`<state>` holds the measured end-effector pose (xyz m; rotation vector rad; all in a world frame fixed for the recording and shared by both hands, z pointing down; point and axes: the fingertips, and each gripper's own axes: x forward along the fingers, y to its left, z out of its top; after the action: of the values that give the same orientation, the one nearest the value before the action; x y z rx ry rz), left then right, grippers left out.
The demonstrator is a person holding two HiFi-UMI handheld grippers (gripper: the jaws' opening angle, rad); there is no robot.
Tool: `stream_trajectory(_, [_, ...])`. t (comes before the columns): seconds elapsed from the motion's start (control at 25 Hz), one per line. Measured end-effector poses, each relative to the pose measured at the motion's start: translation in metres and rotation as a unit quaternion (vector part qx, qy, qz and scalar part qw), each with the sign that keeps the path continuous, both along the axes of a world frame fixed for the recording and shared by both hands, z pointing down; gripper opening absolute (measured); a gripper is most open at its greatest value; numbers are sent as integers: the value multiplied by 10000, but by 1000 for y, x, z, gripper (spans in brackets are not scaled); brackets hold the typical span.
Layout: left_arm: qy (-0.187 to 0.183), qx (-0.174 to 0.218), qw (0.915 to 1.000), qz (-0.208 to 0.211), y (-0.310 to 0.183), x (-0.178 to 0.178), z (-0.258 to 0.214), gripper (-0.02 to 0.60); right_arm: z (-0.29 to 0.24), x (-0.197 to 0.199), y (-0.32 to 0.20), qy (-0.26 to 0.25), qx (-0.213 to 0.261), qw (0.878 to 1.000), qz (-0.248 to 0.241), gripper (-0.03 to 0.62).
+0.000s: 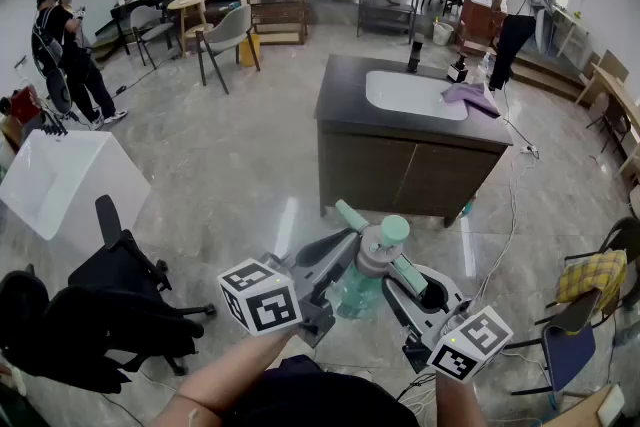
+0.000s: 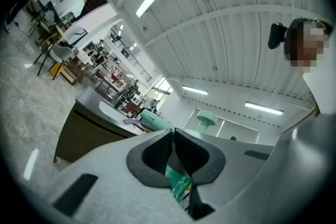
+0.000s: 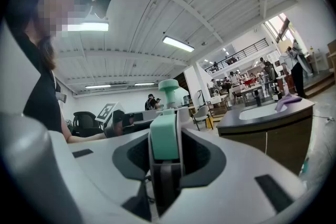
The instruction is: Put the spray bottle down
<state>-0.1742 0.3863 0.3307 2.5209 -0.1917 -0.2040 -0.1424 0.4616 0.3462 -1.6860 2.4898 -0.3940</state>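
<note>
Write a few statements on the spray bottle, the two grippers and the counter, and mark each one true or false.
1. The green plastic spray bottle stands on the dark counter. False: both grippers hold it in the air, above the grey floor.
2. A purple cloth lies on the counter beside the white basin. True.
3. The right gripper has its fingers closed on a mint-green part of the bottle's head. True.
4. The left gripper is empty. False: a green part of the bottle sits clamped between its fingers.
</note>
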Motion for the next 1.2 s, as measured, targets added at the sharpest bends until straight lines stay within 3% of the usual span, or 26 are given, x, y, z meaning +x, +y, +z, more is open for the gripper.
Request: stream_trajectory(1.2, [22,6,10000,82,-8,-7,5,20,5,-8,-8,-244,-84,9996,87,109])
